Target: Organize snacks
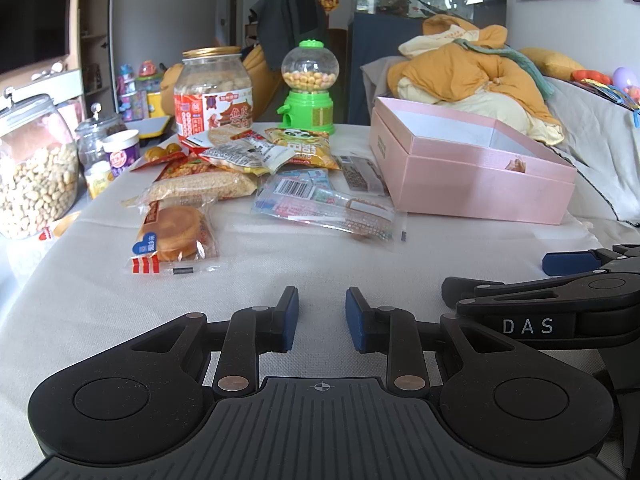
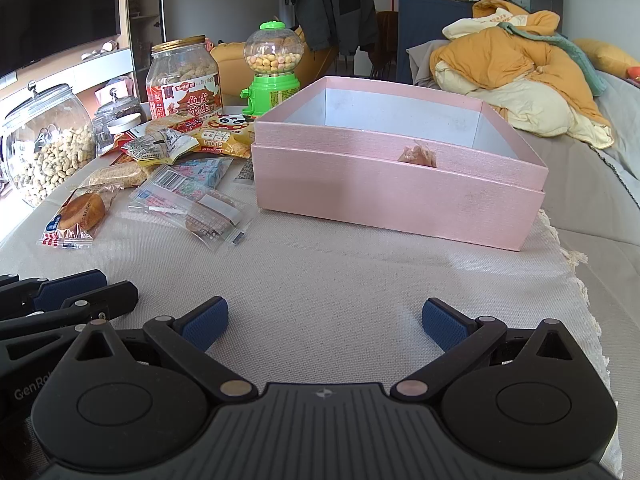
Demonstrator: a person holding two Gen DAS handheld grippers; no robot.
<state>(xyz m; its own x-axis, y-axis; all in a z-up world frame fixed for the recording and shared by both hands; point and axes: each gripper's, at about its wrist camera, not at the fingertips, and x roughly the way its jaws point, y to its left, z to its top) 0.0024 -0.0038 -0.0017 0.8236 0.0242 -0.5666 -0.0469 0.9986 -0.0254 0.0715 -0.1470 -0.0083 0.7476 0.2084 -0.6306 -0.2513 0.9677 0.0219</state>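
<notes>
Inside pink box [image 2: 400, 200], small wrapped snack [image 2: 418, 154], half hidden.

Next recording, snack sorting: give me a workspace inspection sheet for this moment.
Surface: cloth-covered table, bare in front of both claws.
Job's things: pink box, open and almost empty, one small wrapped item at its near wall; loose snack packets piled to its left, wrapped cake nearest.
Clutter: labelled peanut jar, green candy dispenser, glass jar of nuts, small cups beside it.
Claws: left claw narrowly parted, nothing between its pads; right claw wide open, empty. Both low over the cloth.
Cables: nothing seen.
Surroundings: bedding heap on a sofa, hanging jacket, glass cabinet, framed pictures.
</notes>
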